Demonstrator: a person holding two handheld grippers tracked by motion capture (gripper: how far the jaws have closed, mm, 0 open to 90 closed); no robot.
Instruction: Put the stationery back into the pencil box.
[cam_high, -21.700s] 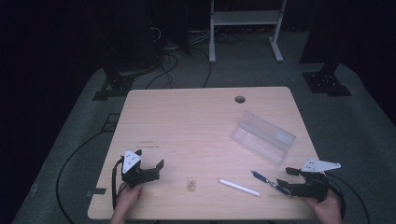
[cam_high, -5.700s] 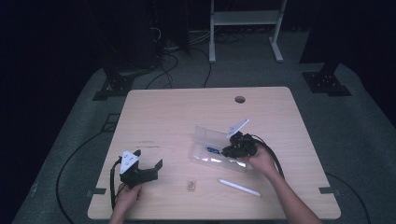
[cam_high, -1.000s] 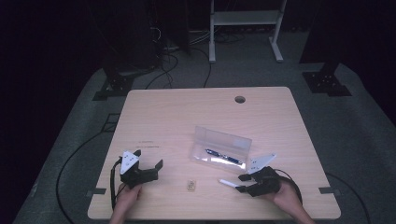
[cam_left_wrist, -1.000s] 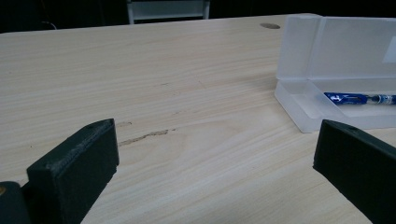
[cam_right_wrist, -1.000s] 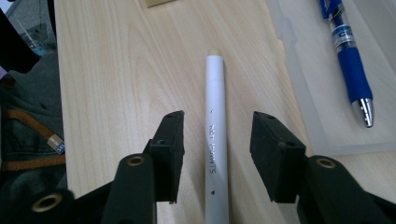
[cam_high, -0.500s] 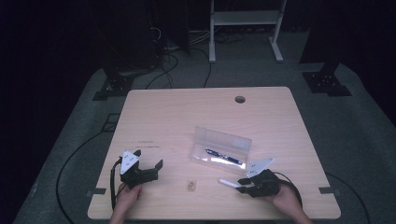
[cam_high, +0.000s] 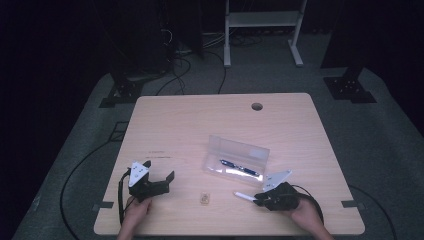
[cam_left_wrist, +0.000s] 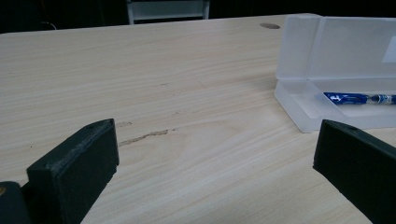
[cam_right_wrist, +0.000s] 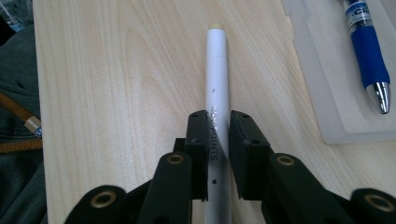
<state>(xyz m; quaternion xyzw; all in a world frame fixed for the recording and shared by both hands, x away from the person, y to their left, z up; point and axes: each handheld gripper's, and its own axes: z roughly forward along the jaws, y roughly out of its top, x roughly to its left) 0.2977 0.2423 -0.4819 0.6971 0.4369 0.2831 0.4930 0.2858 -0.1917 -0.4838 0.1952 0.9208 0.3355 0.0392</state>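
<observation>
A white pen (cam_right_wrist: 217, 70) lies on the wooden table (cam_high: 200, 125), near the front edge in the high view. My right gripper (cam_right_wrist: 218, 126) has just been closing and its pads now press on both sides of the barrel; in the high view the right gripper (cam_high: 260, 200) sits at the pen's (cam_high: 244, 196) right end. Just behind stands an open clear plastic case (cam_high: 235, 159) with a blue pen (cam_high: 239, 167) inside. My left gripper (cam_high: 159, 181) rests at the front left, jaws wide apart with nothing between them (cam_left_wrist: 217, 140).
A small tan object (cam_high: 204, 198) lies on the table between the two grippers. A round cable hole (cam_high: 257, 106) is near the far edge. The case (cam_left_wrist: 327, 42) and its blue pen (cam_left_wrist: 355, 98) stand to the right in the left gripper view.
The right gripper's jaws have narrowed around the white pen over the last second. Both hands stayed where they were. Further back, the blue pen was put into the case.
</observation>
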